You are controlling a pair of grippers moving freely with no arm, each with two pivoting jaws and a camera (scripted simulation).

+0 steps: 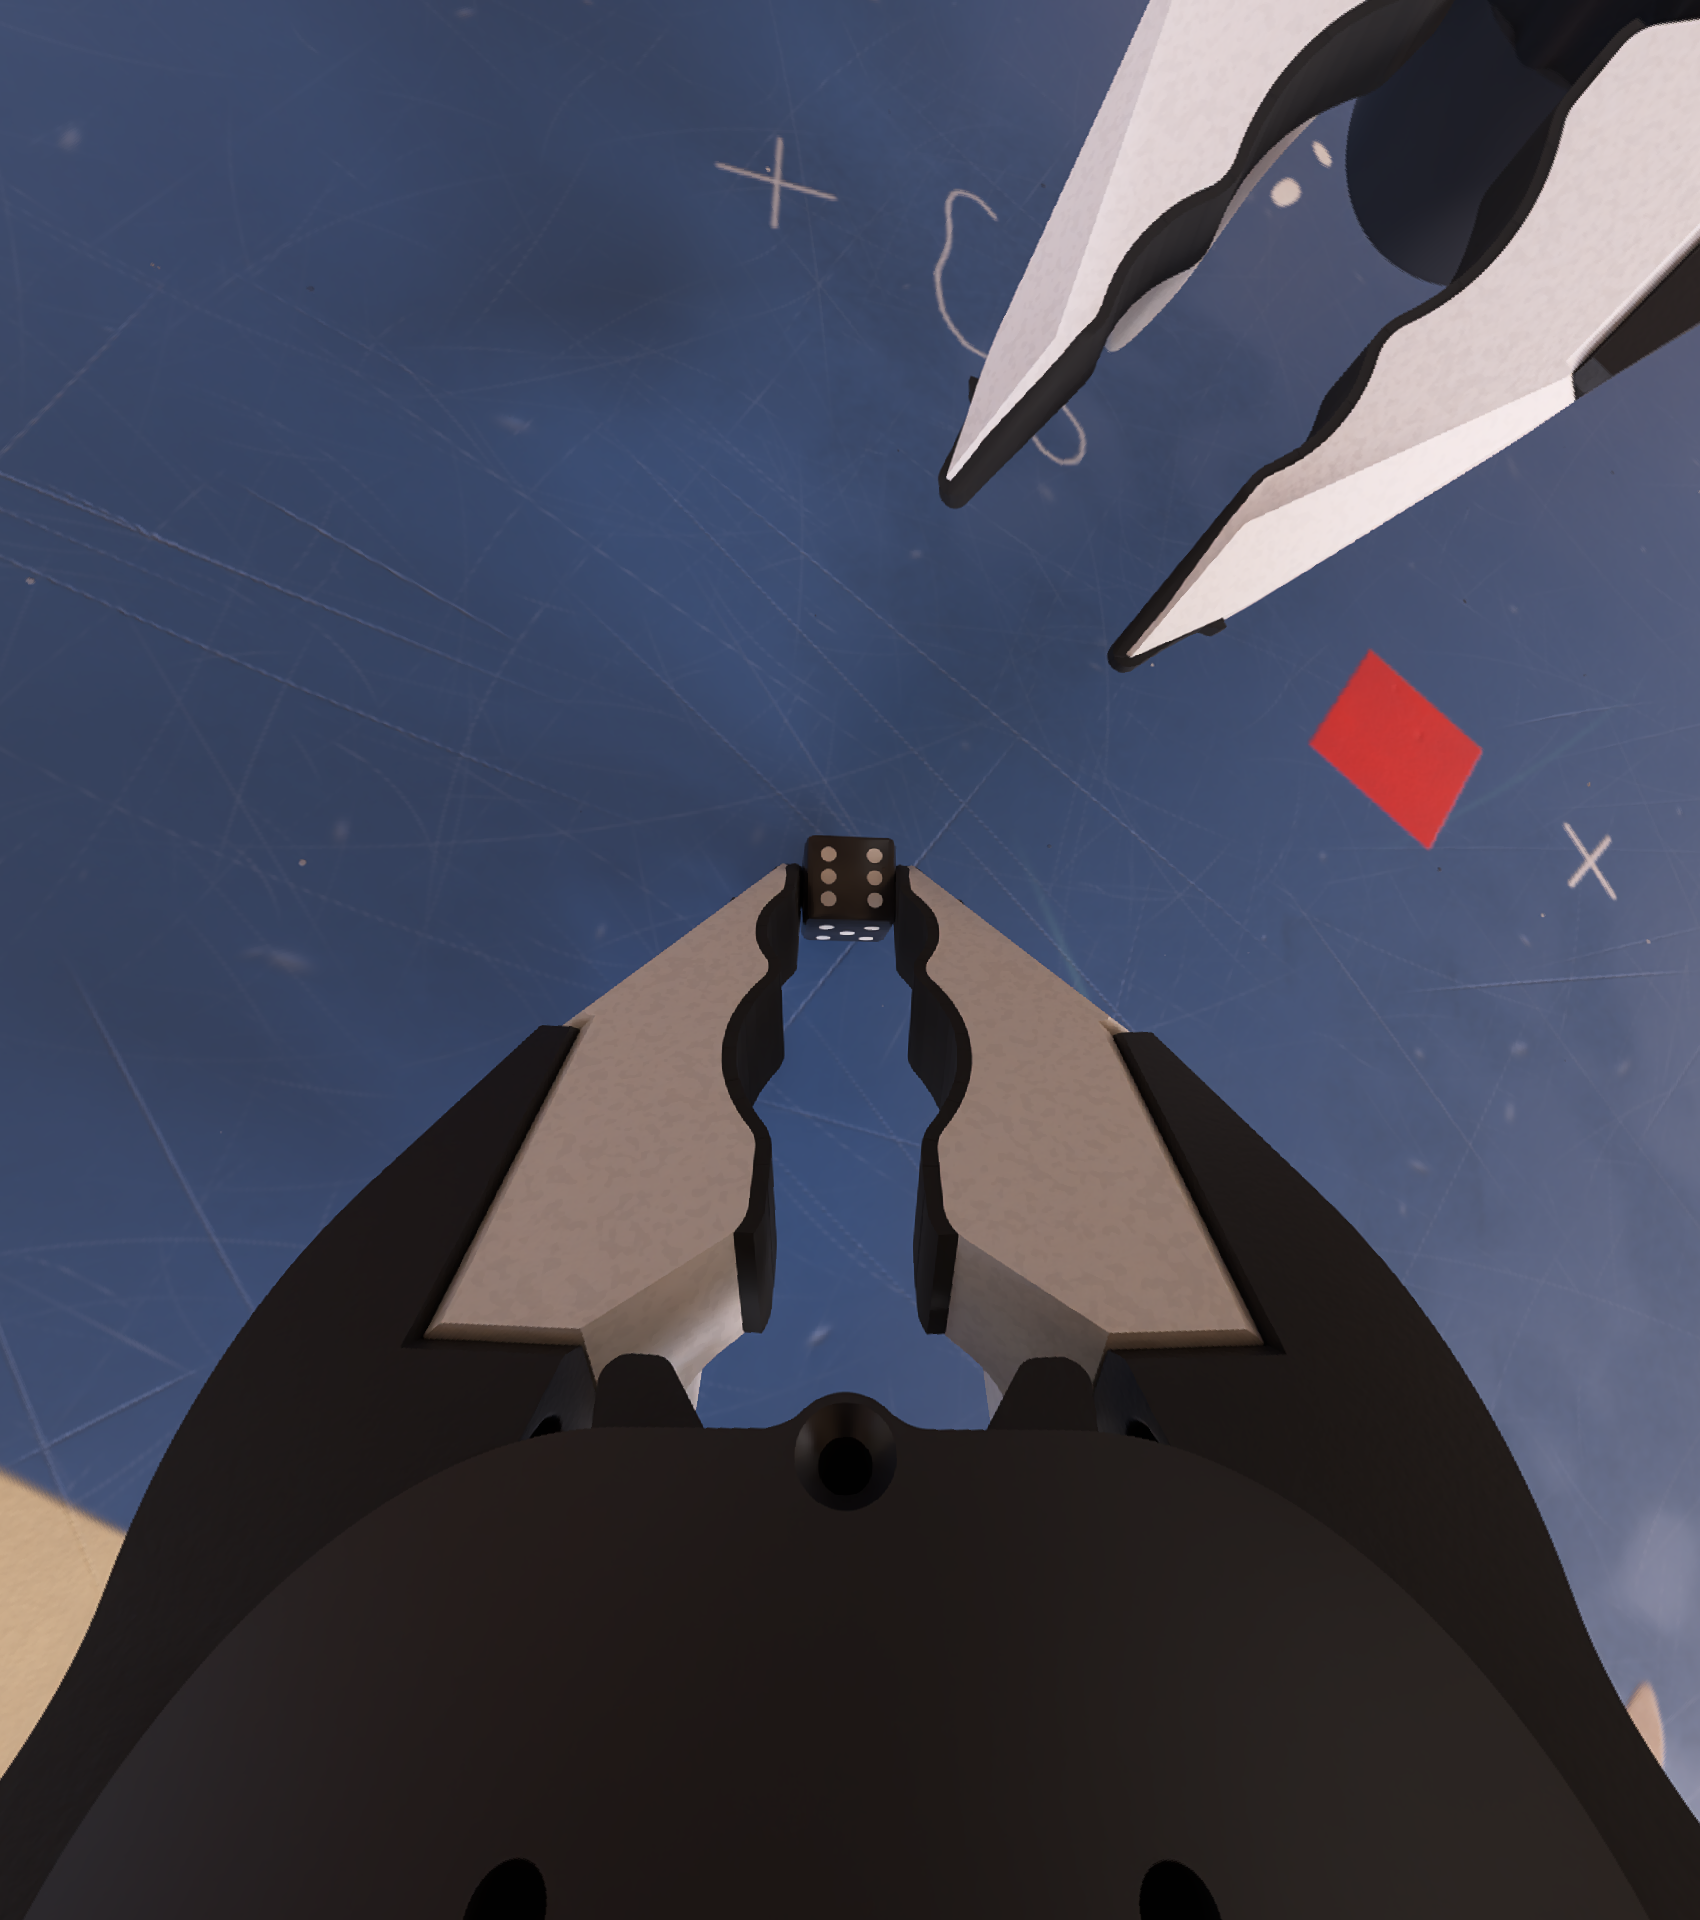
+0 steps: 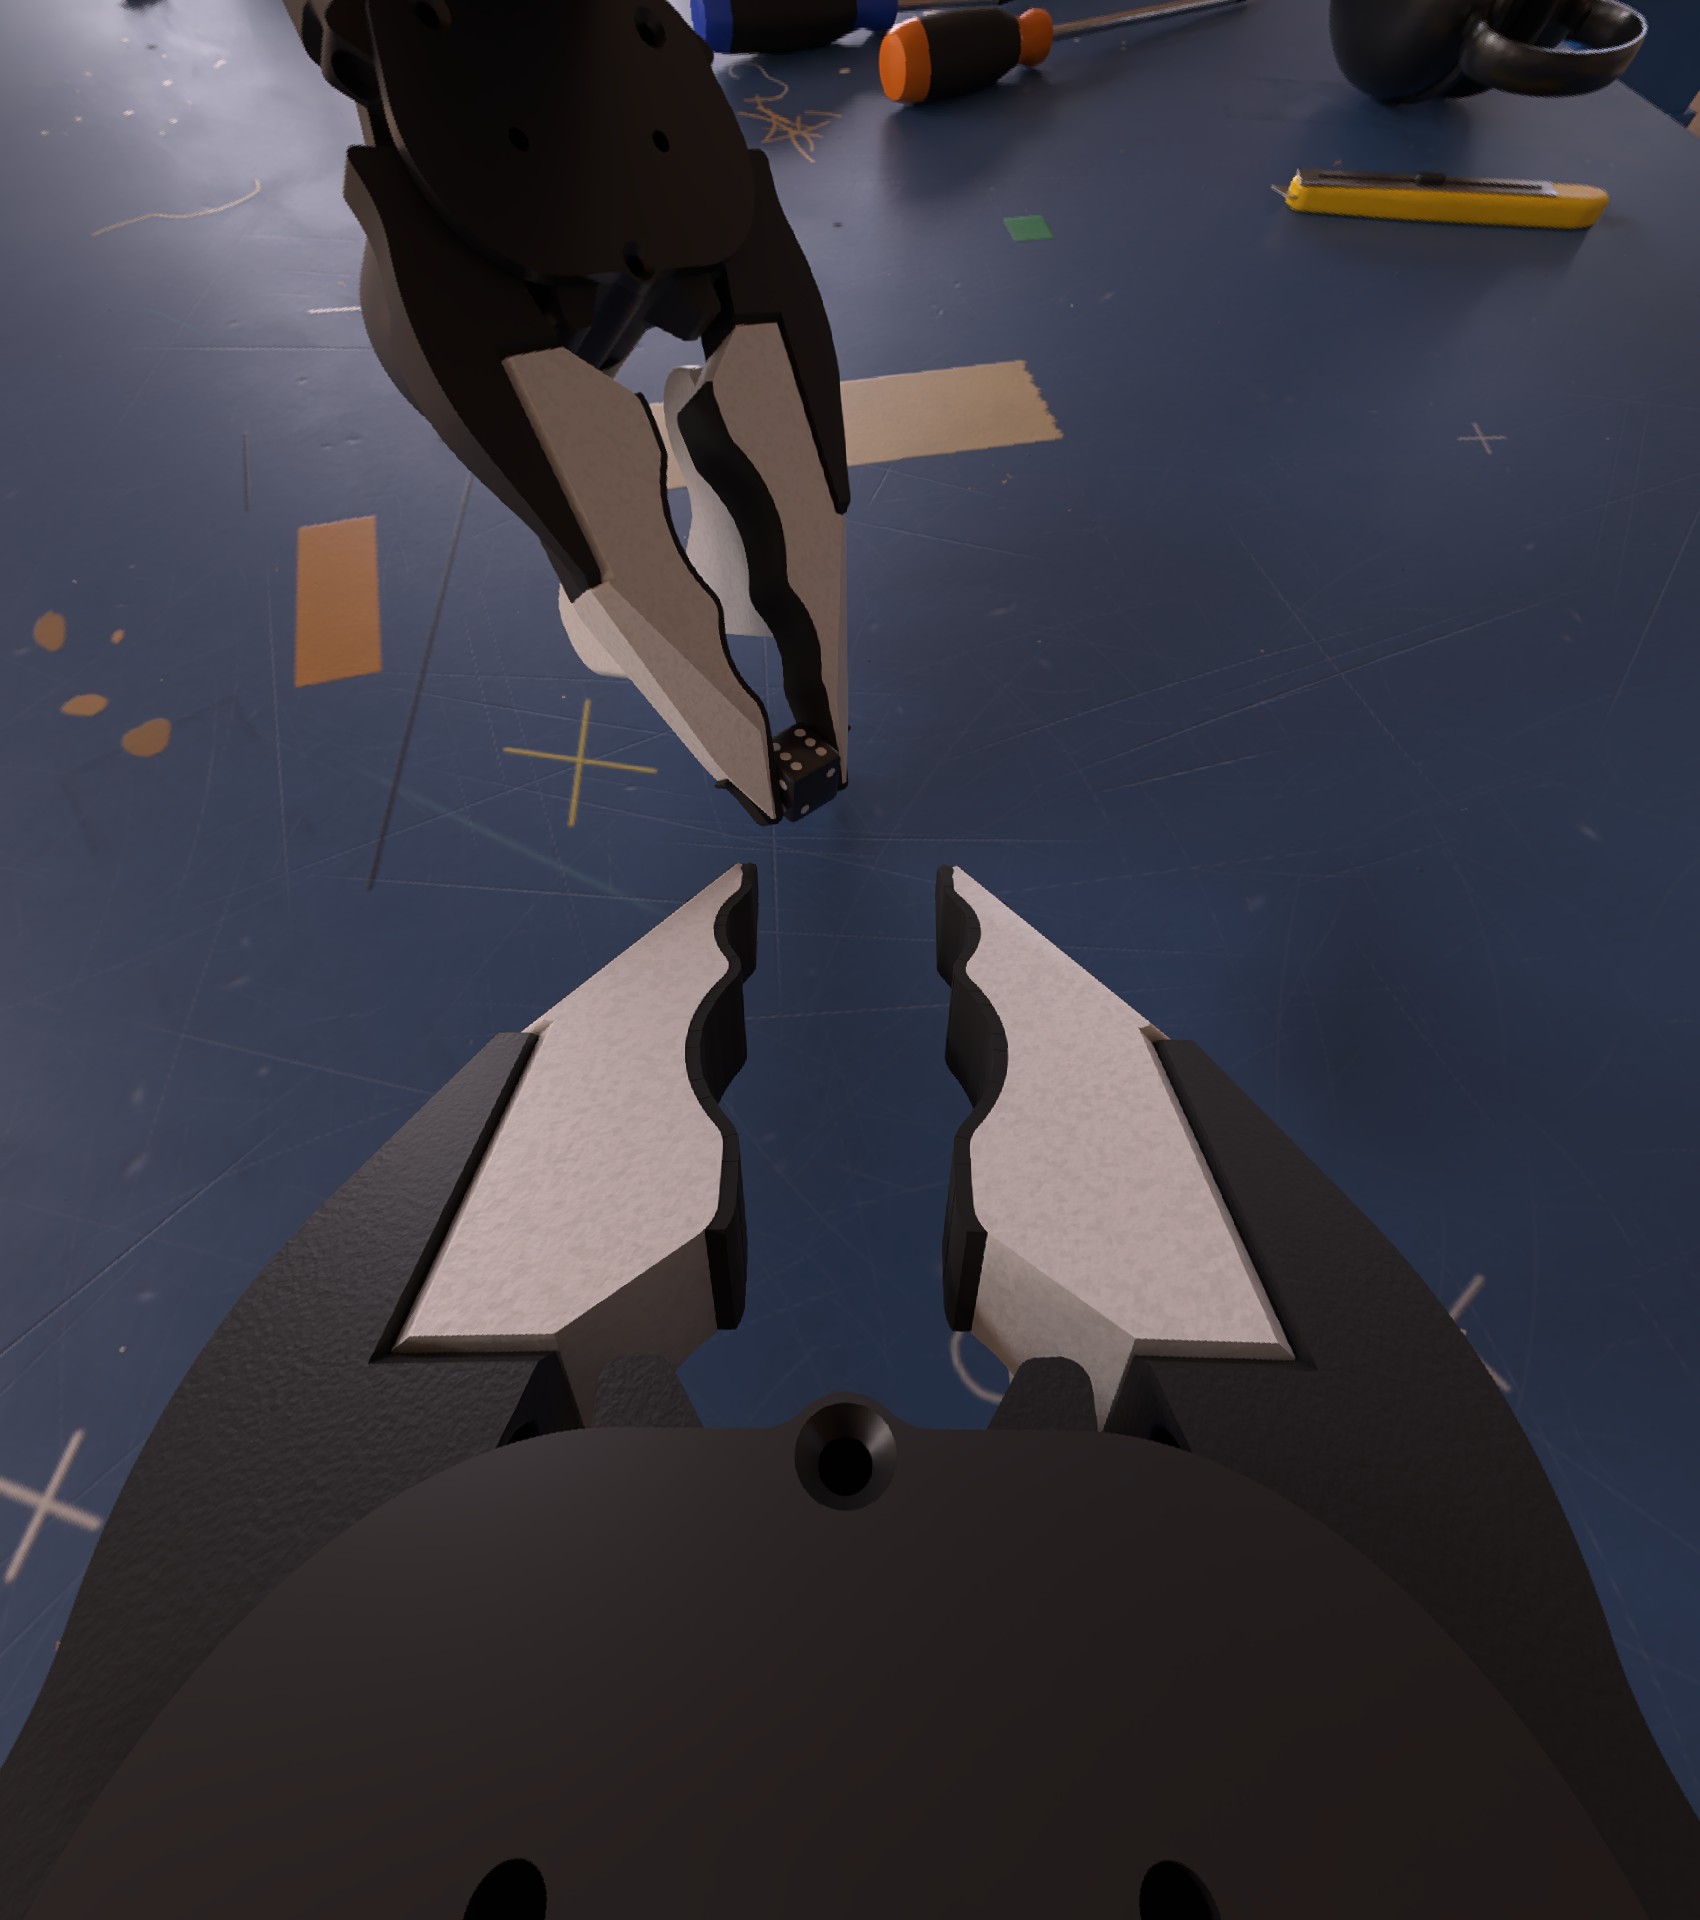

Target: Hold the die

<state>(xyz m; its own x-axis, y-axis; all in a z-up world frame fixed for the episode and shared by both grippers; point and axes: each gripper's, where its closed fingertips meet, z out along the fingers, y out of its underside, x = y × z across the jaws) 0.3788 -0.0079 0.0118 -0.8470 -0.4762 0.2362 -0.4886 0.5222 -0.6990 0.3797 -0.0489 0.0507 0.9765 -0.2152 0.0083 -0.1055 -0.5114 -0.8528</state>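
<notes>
A small black die (image 1: 848, 889) with pale pips sits clamped between the fingertips of my left gripper (image 1: 848, 883), close above the blue table. The right wrist view shows the same die (image 2: 804, 774) pinched at the tip of the left gripper (image 2: 794, 795), which points down from the upper middle. My right gripper (image 2: 844, 883) is open and empty, its fingertips just short of the die. It also shows in the left wrist view (image 1: 1033, 582) at the upper right, jaws apart.
On the scratched blue table (image 2: 1345, 727) lie a yellow utility knife (image 2: 1443, 197), an orange-handled screwdriver (image 2: 965, 52), a blue-banded tool (image 2: 794, 19) and a black object (image 2: 1480, 42) at the far edge. A red patch (image 1: 1397, 748), tape strips (image 2: 337, 601) and chalk crosses mark the surface.
</notes>
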